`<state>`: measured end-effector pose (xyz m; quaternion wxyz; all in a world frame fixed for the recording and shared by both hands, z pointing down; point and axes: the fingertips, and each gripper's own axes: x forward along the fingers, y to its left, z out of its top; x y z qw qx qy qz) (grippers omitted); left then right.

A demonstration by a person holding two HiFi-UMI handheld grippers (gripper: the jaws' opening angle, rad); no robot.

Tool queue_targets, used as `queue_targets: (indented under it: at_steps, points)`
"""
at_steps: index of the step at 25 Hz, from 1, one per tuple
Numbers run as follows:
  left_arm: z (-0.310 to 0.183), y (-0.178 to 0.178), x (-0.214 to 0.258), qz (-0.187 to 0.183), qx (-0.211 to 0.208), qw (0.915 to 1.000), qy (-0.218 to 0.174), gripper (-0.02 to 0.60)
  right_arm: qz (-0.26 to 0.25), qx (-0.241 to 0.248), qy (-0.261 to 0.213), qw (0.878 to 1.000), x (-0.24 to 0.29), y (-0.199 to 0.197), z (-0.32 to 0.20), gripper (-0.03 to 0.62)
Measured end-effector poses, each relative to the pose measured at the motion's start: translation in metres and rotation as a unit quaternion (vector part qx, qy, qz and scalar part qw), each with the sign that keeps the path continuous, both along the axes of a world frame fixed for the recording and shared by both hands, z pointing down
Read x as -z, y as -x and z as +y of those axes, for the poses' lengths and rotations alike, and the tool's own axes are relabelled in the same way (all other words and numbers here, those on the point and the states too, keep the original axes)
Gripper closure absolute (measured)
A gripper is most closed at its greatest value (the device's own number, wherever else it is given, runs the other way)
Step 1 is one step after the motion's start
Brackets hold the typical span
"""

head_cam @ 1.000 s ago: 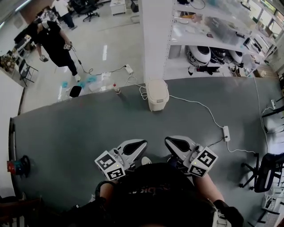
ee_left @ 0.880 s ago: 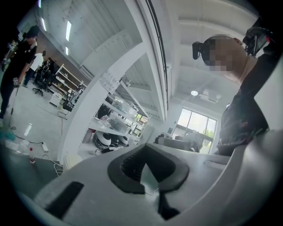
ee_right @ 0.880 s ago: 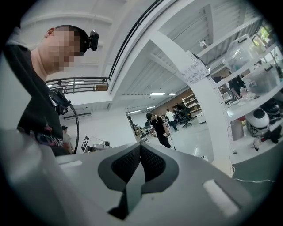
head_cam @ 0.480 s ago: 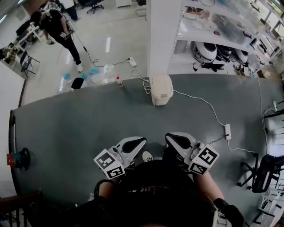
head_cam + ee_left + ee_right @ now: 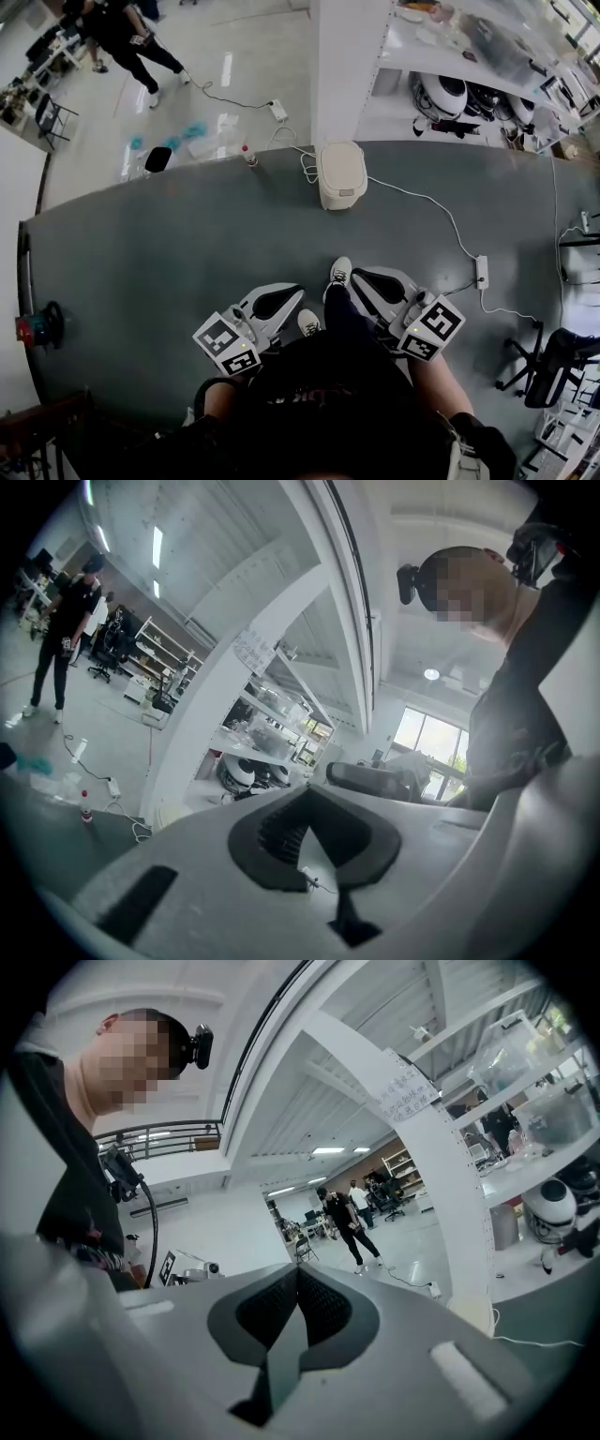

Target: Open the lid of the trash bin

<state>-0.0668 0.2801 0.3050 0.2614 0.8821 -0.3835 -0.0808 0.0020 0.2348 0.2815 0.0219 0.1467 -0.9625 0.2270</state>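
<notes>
While the bin (image 5: 340, 174) stands lid-down at the far edge of the grey floor (image 5: 141, 272), just beside the pillar (image 5: 339, 66), count reads: one bin, two grippers, well apart from it; left gripper (image 5: 281, 302) clenched, empty; right gripper (image 5: 373, 281) clenched, empty; since a second ago the bin sits lower in the head view; one shoe (image 5: 340, 272) has stepped forward, now between grippers and bin; one cable (image 5: 422, 202) runs past the bin to one power strip (image 5: 482, 272); one person (image 5: 122, 37) far left.
</notes>
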Motion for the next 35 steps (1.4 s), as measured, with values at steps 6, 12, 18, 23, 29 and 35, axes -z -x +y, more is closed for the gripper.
queue_targets:
  at_steps: [6, 12, 18, 23, 29, 35]
  points:
    - [-0.069, 0.004, -0.002, -0.004, 0.003, 0.9999, 0.011, 0.577, -0.005, -0.008, 0.014, 1.0, -0.004, 0.002, -0.073, 0.586]
    - [-0.155, 0.0, -0.005, 0.001, -0.004, 0.9996, 0.027, 0.577, 0.0, -0.018, 0.038, 0.999, -0.013, -0.005, -0.161, 0.586]
    - [-0.228, -0.012, -0.008, -0.004, 0.006, 0.9993, 0.036, 0.577, -0.001, -0.02, 0.052, 0.998, -0.02, -0.022, -0.242, 0.585]
    - [-0.274, -0.027, -0.012, -0.022, 0.003, 0.9991, 0.035, 0.577, -0.01, -0.026, 0.06, 0.998, -0.03, -0.038, -0.296, 0.586]
    - [-0.305, -0.035, -0.008, -0.032, -0.014, 0.9988, 0.034, 0.578, -0.022, -0.05, 0.067, 0.996, -0.034, -0.048, -0.333, 0.585]
    - [-0.329, -0.032, -0.014, -0.038, -0.051, 0.9973, 0.037, 0.578, -0.028, -0.101, 0.076, 0.992, -0.049, -0.059, -0.36, 0.585]
